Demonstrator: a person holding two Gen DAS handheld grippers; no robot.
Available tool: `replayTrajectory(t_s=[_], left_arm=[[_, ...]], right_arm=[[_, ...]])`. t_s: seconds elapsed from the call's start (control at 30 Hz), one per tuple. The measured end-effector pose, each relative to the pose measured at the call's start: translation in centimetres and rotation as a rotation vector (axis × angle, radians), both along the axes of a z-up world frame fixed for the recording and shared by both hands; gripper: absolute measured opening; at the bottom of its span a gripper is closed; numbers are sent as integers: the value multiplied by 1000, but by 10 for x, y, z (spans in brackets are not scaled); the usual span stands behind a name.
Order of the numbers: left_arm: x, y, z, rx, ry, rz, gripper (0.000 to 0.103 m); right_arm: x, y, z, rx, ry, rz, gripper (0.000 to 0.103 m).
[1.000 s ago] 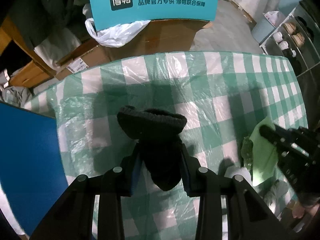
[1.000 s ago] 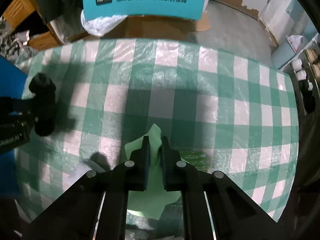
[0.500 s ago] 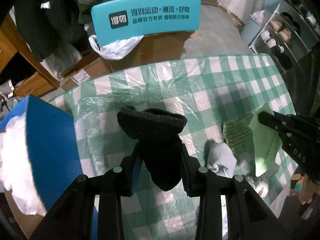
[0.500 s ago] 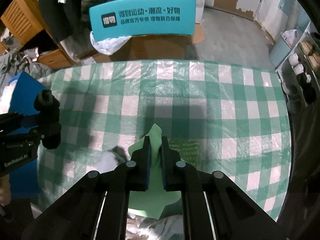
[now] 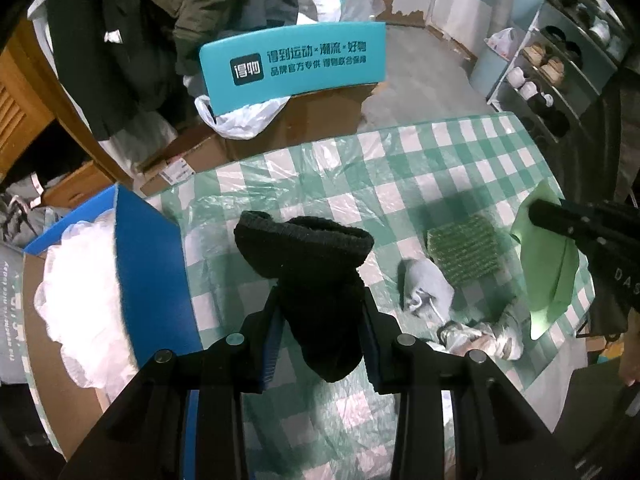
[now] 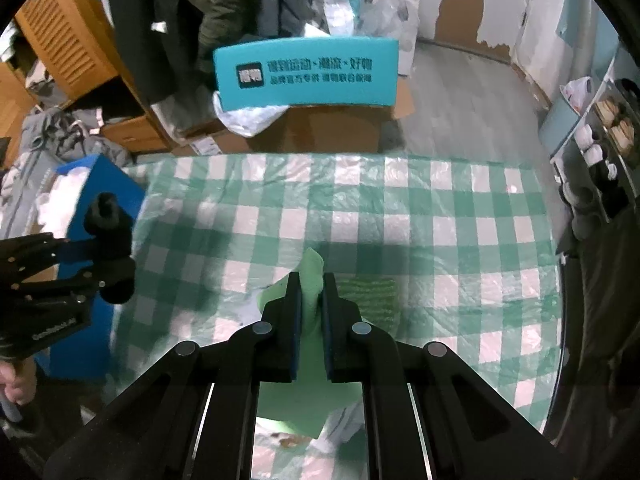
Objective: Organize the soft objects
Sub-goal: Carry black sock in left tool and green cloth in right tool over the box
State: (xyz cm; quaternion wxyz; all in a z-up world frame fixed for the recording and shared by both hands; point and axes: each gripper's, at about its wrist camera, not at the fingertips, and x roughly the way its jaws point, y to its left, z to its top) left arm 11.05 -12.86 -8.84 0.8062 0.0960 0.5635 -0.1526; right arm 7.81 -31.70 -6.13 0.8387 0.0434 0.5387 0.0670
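Black sock [image 5: 316, 280] clamped in left fingers, green cloth [image 6: 310, 276] in right; blue box [image 5: 148, 264] holds white stuffing [image 5: 80, 280].

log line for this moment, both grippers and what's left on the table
left gripper: shut on black sock | right gripper: shut on light green cloth | on checked table: grey sock, green scrub pad
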Motion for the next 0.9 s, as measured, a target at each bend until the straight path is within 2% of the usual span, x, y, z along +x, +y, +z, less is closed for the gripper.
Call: replayTrajectory(t_s=[0.3, 0.9], left_arm=[[-20, 6, 24, 2, -58, -30, 35], [-49, 36, 46, 29, -145, -45, 35]], right_arm=[[-12, 15, 25, 15, -42, 47, 8], [-18, 53, 52, 54, -90, 138, 8]])
